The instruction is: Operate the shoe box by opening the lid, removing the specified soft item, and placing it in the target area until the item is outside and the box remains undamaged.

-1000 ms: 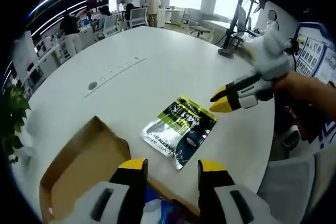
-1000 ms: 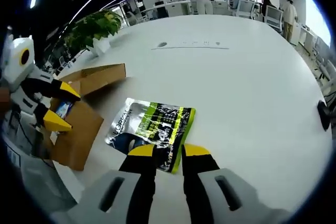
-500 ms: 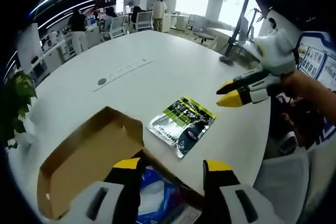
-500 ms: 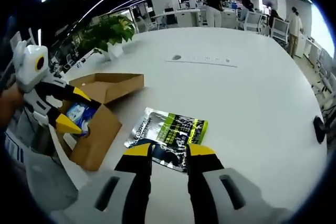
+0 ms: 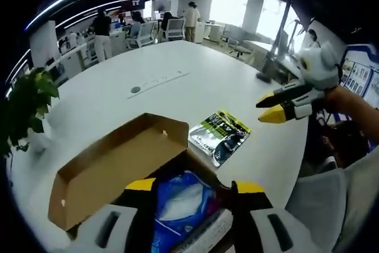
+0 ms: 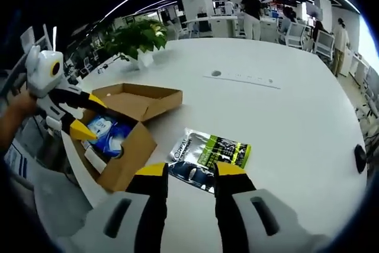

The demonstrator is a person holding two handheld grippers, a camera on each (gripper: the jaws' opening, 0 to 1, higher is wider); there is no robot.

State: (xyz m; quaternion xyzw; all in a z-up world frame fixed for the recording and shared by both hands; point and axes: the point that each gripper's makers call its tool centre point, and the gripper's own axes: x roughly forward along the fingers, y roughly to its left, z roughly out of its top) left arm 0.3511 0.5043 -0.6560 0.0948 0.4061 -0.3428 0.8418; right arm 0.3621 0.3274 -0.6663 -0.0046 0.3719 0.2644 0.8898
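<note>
1. Box (image 6: 121, 140): brown cardboard, near table (image 6: 296, 122) edge, lid (image 5: 112, 167) folded back flat beside it; opening step judged done, no damage visible.
2. Blue packet (image 5: 177, 199): soft, still inside box, lying on top within easy reach.
3. Pouch (image 6: 210, 152): green-and-silver, flat on table just beside box, outside it; judged the removed item, placed clear of the box.
4. Left gripper (image 5: 192, 189): jaws apart, empty, poised over open box and blue packet; also visible in right gripper view (image 6: 74, 117) above box.
5. Right gripper (image 6: 186, 173): jaws apart, empty, held above pouch, clear of it; visible in left gripper view (image 5: 278, 108) off to the side.
6. Plant (image 6: 139, 37): potted, far table edge, well apart.
</note>
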